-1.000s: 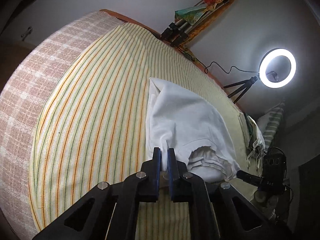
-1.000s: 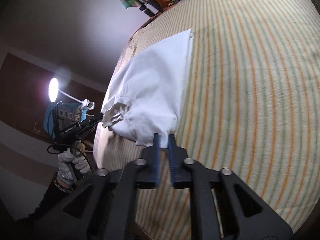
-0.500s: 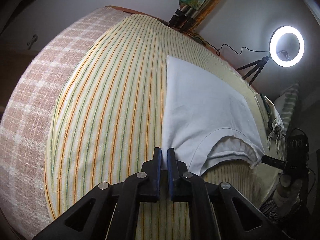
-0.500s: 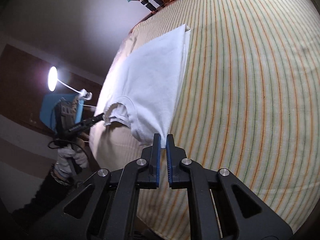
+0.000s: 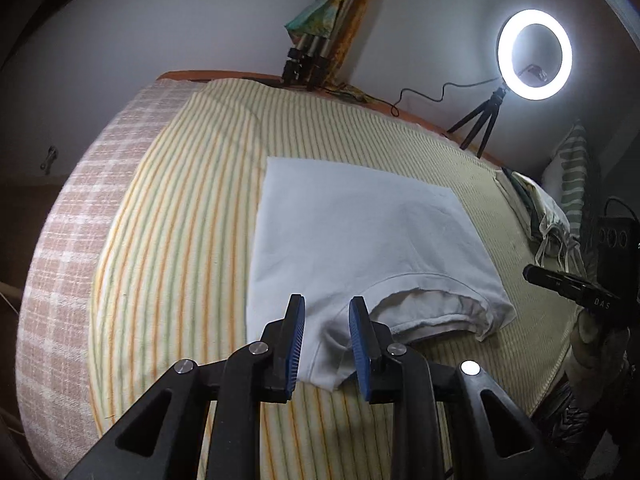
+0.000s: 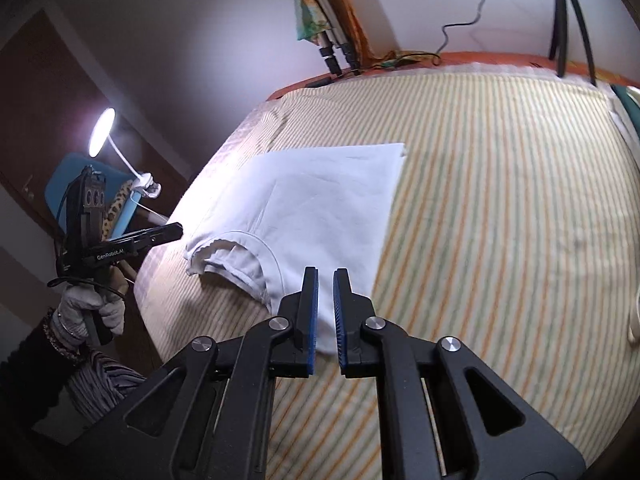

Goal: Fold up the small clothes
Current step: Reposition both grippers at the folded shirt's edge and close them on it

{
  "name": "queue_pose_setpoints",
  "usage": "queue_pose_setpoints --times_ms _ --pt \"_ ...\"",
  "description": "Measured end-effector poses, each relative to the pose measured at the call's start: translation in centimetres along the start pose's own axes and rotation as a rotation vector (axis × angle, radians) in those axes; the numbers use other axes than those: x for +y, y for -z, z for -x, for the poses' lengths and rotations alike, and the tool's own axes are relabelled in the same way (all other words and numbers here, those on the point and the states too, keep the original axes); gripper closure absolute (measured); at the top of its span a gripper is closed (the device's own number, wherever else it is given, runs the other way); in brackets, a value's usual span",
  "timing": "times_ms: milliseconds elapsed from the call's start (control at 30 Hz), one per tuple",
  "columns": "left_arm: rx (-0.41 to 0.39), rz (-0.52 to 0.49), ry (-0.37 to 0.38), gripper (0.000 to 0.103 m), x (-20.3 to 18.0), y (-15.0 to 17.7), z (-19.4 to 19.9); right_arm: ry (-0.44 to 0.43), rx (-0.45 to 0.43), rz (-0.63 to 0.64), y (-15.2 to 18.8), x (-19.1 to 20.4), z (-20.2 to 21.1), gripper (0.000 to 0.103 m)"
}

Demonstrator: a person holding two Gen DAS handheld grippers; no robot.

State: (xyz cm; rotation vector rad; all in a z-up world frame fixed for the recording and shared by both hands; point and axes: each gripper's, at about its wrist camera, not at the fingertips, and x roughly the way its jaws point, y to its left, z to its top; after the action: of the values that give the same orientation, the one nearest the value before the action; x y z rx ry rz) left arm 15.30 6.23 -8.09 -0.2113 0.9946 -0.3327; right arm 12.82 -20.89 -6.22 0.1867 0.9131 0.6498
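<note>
White cotton, a small folded shirt (image 5: 360, 236), lies flat on my striped bedsheet (image 5: 172, 216), neckline toward me. My left gripper (image 5: 326, 340) is opening: its blue pads stand apart on either side of the near shoulder corner, not pressing on it. My right gripper (image 6: 326, 312) shows a narrow gap with the other shoulder corner between the pads; I cannot tell whether they pinch it. I see no container on the bed. A ring light (image 5: 534, 54) glows behind.
</note>
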Motion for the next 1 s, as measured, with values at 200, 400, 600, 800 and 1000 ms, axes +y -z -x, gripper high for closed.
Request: queue_pose_setpoints --times_ms 200,400,600,800,1000 --pt "0.058 -0.030 -0.027 0.081 -0.1 1.3 -2.3 0.061 0.095 0.100 0.9 1.0 -3.3 0.094" --pt "0.056 -0.031 -0.042 0.073 0.3 2.0 -1.4 0.058 0.139 0.123 1.3 0.9 -3.1 0.094" --pt "-0.038 0.098 -0.028 0.032 2.1 1.0 1.5 0.075 0.006 0.099 -0.6 -0.1 -0.1 0.043" --pt "-0.040 0.362 0.103 0.032 6.4 1.1 1.5 0.051 0.018 -0.005 -2.7 -3.2 -0.7 0.042" --pt "0.012 0.502 0.181 0.036 8.1 2.0 -0.3 -0.033 0.078 -0.145 -3.4 -6.1 -3.1 0.043"
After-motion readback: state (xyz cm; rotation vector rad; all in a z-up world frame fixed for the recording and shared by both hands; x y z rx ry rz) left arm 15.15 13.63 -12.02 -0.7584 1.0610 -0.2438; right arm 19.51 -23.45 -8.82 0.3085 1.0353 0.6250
